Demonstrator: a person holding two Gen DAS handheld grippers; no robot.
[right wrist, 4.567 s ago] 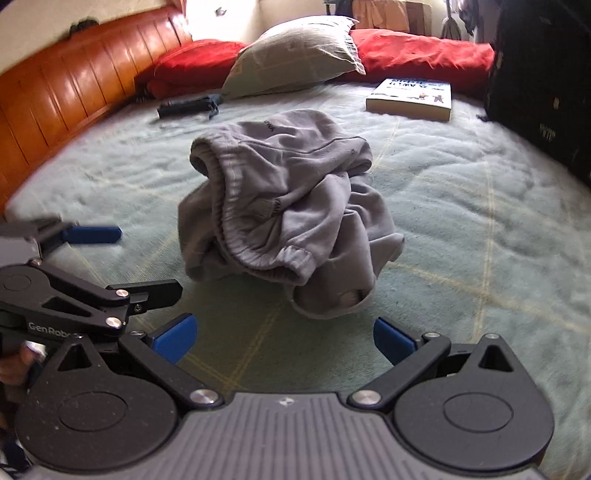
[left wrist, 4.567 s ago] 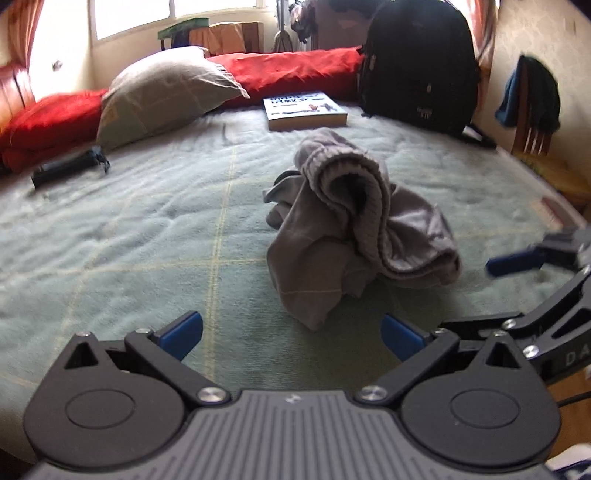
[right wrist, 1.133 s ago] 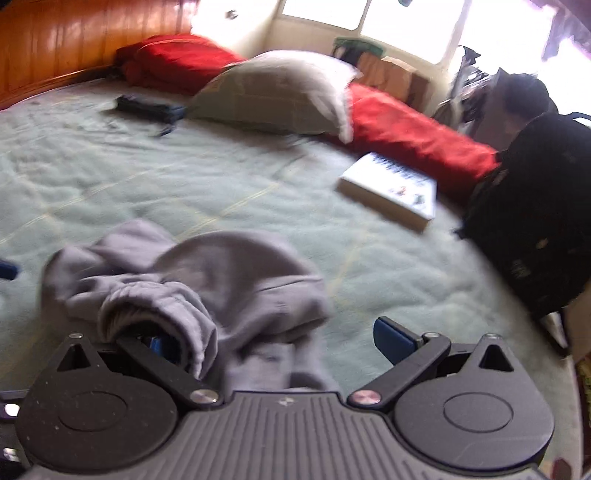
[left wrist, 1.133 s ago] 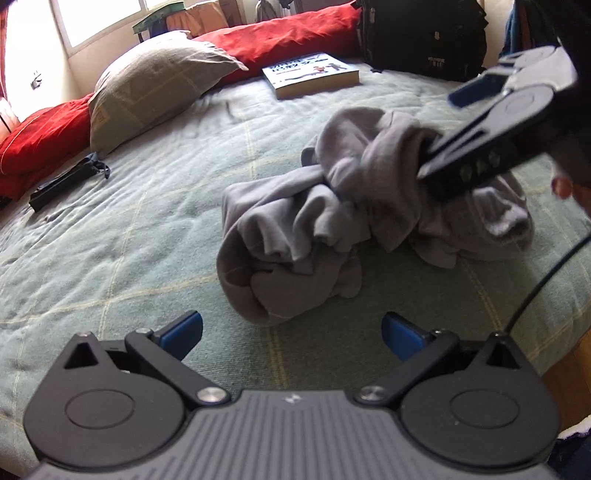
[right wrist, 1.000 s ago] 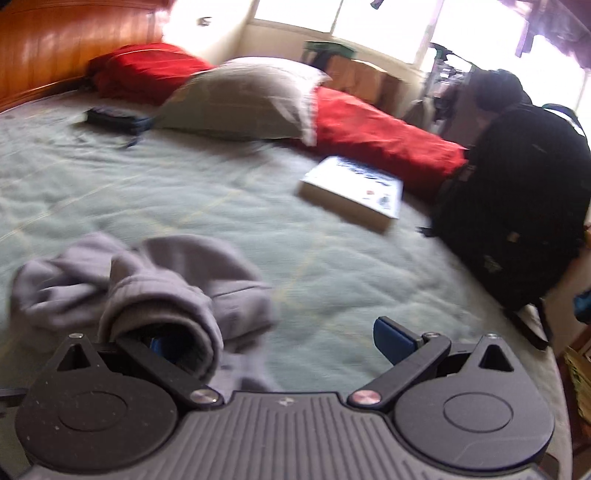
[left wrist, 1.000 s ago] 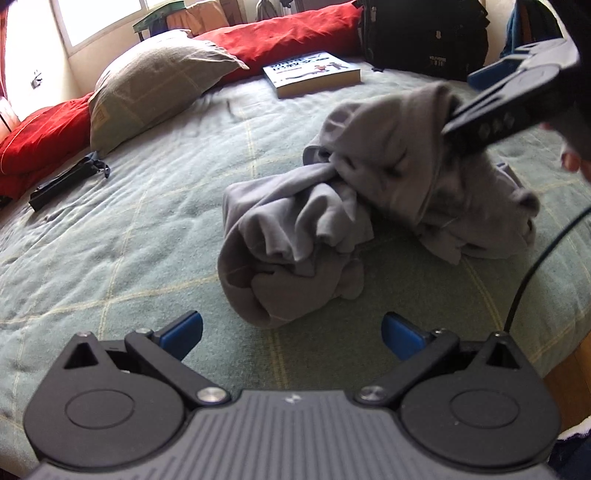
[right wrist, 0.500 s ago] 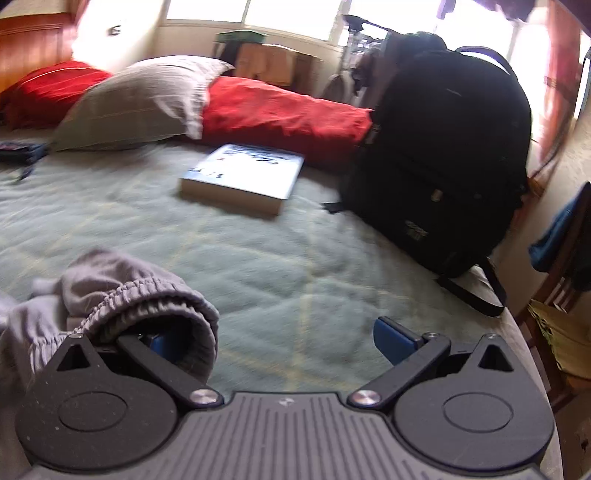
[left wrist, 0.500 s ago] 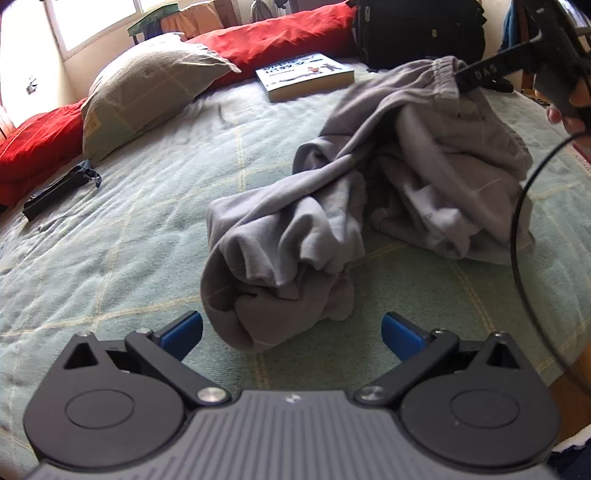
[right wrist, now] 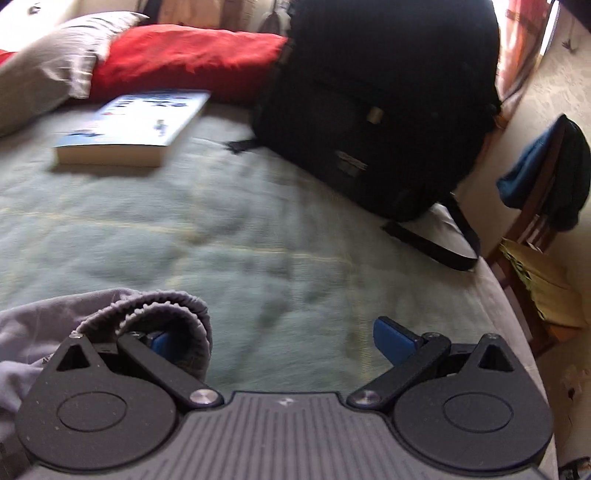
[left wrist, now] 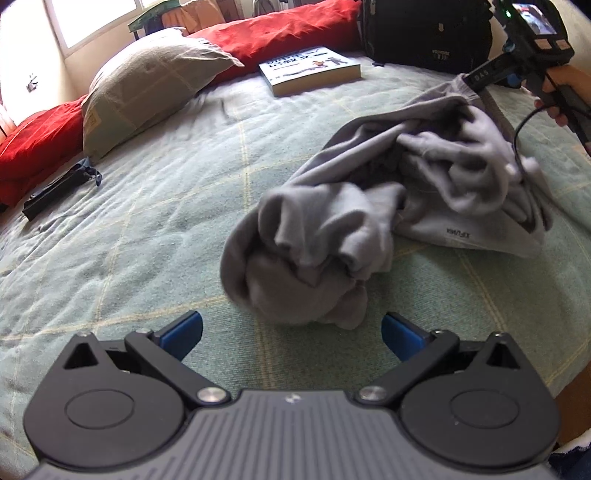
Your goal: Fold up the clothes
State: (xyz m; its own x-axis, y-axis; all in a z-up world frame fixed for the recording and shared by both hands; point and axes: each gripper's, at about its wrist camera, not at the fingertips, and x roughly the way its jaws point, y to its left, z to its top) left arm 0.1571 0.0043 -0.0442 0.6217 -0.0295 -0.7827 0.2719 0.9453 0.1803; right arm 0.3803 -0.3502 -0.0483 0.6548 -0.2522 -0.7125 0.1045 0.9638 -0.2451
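Observation:
Grey sweatpants (left wrist: 406,206) lie crumpled on the green bed cover (left wrist: 147,229). Their bunched end sits just beyond my left gripper (left wrist: 291,332), which is open with nothing between its fingers. The elastic waistband (right wrist: 166,306) is hooked over the left finger of my right gripper (right wrist: 273,339); its blue pads stand wide apart, so it is open. In the left wrist view the right gripper (left wrist: 480,79), held by a hand (left wrist: 565,88), lifts the waistband at the far right and the cloth stretches out from it.
A book (left wrist: 310,68), a black backpack (left wrist: 424,33), a grey pillow (left wrist: 147,81) and red bolsters (left wrist: 280,33) line the far side. A black strap-like item (left wrist: 55,188) lies at left. A chair (right wrist: 535,221) stands past the bed's right edge.
My right gripper has carried the waistband up and off to the right, towards the backpack, and the sweatpants have stretched out. The left gripper has stayed open and come slightly closer to the bunched end.

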